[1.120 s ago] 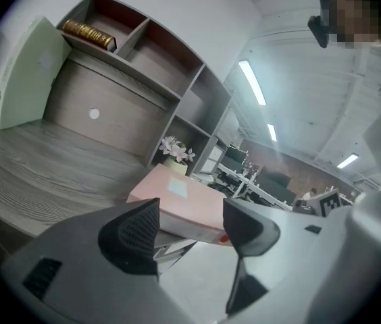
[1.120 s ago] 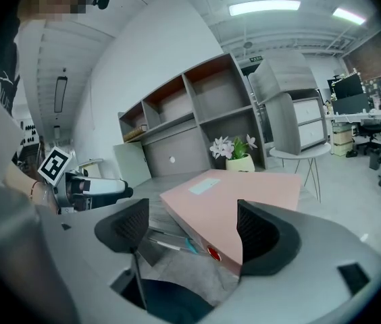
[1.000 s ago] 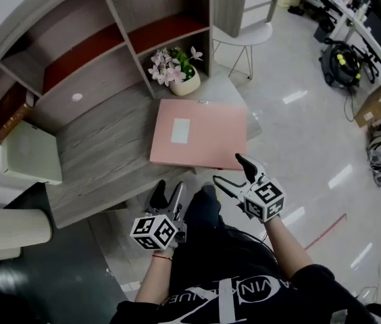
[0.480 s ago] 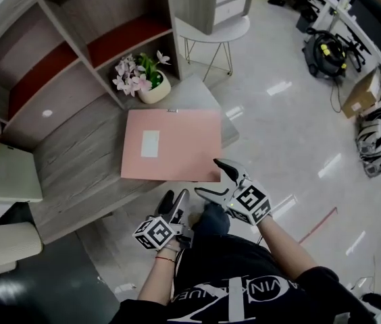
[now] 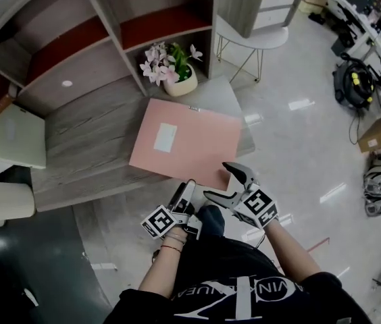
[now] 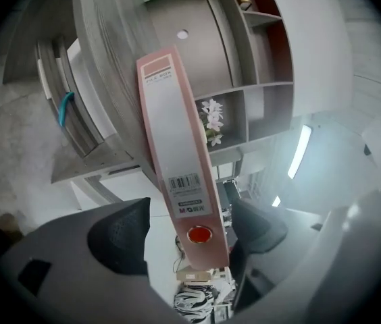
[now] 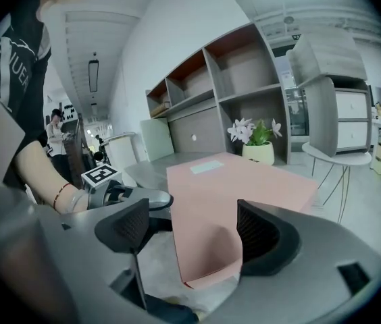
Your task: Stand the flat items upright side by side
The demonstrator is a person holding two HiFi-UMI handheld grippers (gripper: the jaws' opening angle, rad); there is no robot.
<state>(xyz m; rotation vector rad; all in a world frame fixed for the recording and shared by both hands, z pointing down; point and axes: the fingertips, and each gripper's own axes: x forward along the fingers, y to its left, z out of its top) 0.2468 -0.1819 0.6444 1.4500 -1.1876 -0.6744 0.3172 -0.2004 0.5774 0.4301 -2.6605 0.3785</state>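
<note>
Pink binder (image 5: 189,142) flat on desk (image 5: 89,154) — left gripper (image 5: 184,191) jaws just widened, spine between them untouched; right gripper (image 5: 219,181) agape at its corner.

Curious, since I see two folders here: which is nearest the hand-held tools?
The pink binder, lying flat at the desk's near edge; the pale green folder sits away at the far left end.

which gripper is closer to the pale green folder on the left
Left. The left gripper sits at the near edge of the pink binder, toward the pale green folder; the right gripper is at the binder's corner, farther away.
</note>
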